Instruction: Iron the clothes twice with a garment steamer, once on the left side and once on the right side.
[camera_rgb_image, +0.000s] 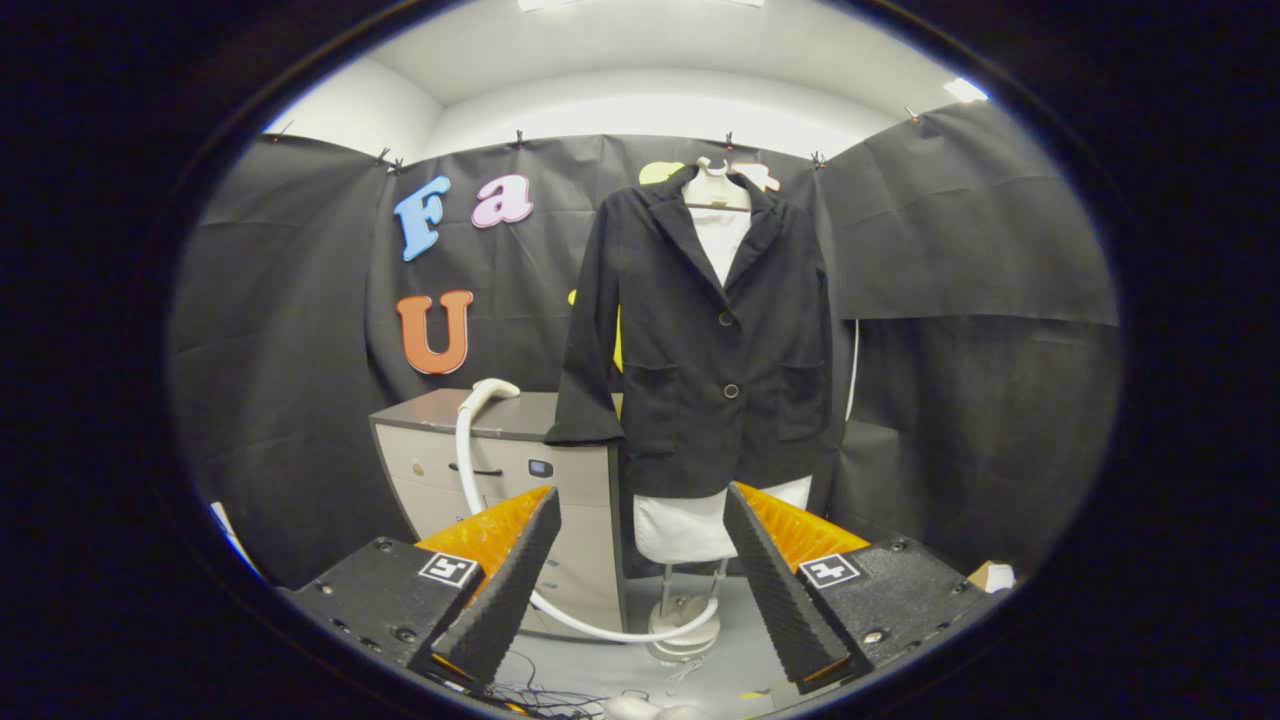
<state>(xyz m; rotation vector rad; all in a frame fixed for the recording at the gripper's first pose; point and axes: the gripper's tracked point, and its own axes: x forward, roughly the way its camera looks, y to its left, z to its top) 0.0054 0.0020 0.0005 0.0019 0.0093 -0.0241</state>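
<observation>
Nearest, the gripper (640, 590) hangs with its two fingers spread wide apart and nothing between them. Cables (540, 695) trail on the floor (740, 640) beneath.

Just beyond the fingers, at about 12 o'clock, stands the mannequin's round base (685, 625), with the white hose (600, 625) curling round it. The hose climbs at 11 o'clock to the steamer head (490, 392), which rests on the front edge of a grey cabinet (500, 480). My guess is that the head is light, hard and smooth, so it could slip; the curved neck just behind the nozzle looks the best place to grip. The hose will likely drag and tug as the head moves.

Farther off, at 12 to 1 o'clock, a black jacket (700, 340) hangs buttoned on a white mannequin (690, 525) beside the cabinet. The cloth appears soft and limp, likely to swing away under pressure.

Hidden: the steamer's body and water tank, and where the hose ends behind the left finger. Whether the head sits in a cradle or merely lies there is hard to tell. A small pale object (995, 575) at 3 o'clock is too cut off to name.
</observation>
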